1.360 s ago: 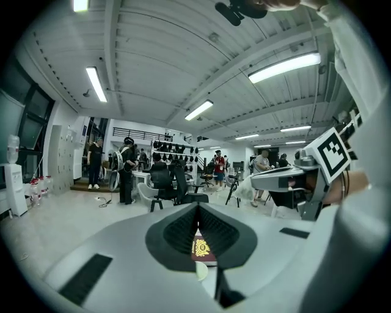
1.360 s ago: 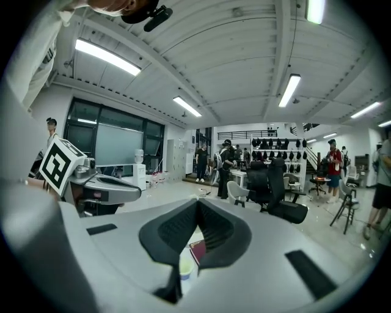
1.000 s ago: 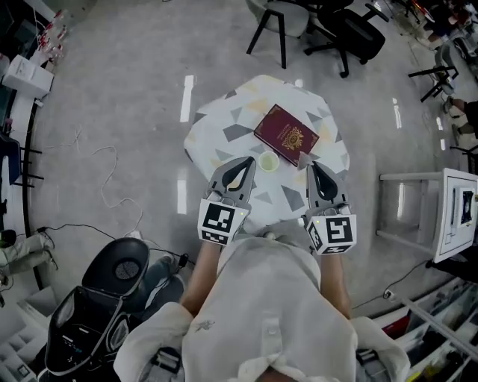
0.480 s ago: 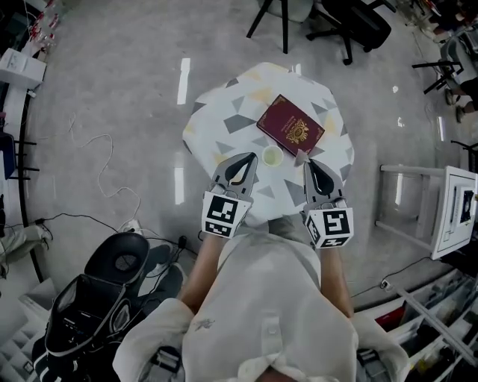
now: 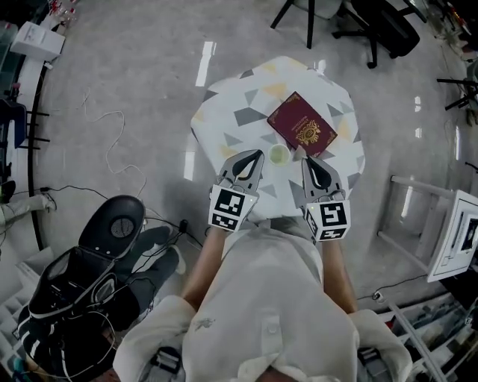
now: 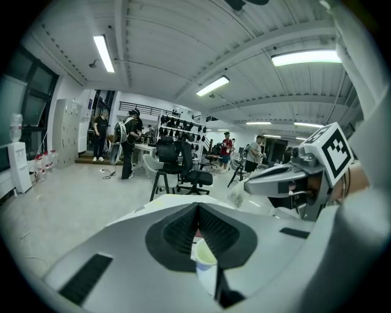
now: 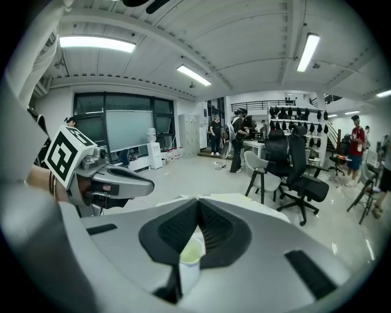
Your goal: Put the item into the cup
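Observation:
A small pale cup [image 5: 278, 154] with a greenish inside stands on the round table [image 5: 224, 123], which wears a white cloth with grey and yellow triangles. A dark red booklet [image 5: 302, 133] with a gold crest lies flat just beyond the cup. My left gripper [image 5: 258, 154] is shut with its tip just left of the cup. On the cup's right, my right gripper [image 5: 305, 160] is shut as well. The cup [image 6: 204, 260] shows below the closed jaws in the left gripper view, and likewise the cup [image 7: 190, 257] in the right gripper view. Nothing shows between either pair of jaws.
Office chairs [image 5: 373, 22] stand beyond the table. A black wheeled machine [image 5: 82, 276] with cables sits on the floor at the left, and a white stand [image 5: 448, 231] at the right. People and shelving [image 6: 131, 143] are far off in the room.
The head view has shifted, so the table now sits higher and further right in the picture. Both grippers stay shut on either side of the cup.

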The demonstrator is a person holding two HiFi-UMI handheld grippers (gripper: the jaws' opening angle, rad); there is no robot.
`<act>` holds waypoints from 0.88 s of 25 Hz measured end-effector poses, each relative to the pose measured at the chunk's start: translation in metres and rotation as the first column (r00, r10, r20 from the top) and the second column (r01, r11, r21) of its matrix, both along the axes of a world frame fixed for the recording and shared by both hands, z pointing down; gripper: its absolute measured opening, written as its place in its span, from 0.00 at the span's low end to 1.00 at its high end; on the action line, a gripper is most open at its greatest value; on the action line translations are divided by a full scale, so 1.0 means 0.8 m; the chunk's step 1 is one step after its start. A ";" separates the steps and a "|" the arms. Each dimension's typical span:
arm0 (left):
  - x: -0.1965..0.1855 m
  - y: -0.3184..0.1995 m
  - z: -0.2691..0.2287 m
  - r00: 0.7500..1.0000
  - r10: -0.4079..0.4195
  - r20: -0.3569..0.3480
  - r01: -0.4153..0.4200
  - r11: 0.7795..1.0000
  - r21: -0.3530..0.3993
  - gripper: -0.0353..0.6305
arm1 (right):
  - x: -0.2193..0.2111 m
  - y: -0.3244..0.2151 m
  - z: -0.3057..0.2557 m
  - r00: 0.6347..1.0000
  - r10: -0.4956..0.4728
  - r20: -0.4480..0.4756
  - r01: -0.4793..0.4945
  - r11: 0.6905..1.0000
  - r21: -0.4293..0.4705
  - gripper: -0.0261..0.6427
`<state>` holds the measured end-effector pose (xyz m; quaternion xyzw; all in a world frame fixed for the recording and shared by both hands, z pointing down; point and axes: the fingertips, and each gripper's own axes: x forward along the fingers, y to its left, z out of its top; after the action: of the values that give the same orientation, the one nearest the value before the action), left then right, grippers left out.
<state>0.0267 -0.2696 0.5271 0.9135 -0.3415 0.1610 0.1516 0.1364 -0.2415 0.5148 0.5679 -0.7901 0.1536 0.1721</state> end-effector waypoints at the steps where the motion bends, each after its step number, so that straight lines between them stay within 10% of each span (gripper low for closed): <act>1: 0.001 0.000 0.003 1.000 -0.008 0.006 0.008 1.000 -0.006 0.07 | 0.000 -0.002 0.004 1.000 -0.015 0.003 0.015 1.000 -0.006 0.05; 22: 0.011 0.005 0.067 0.993 -0.094 0.070 0.101 0.991 -0.091 0.07 | -0.012 -0.005 0.089 0.985 -0.169 0.041 0.173 0.976 -0.134 0.05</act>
<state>0.0356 -0.2654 0.5804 0.8817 -0.3826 0.1994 0.1910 0.1271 -0.2455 0.5862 0.4825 -0.8260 0.2005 0.2116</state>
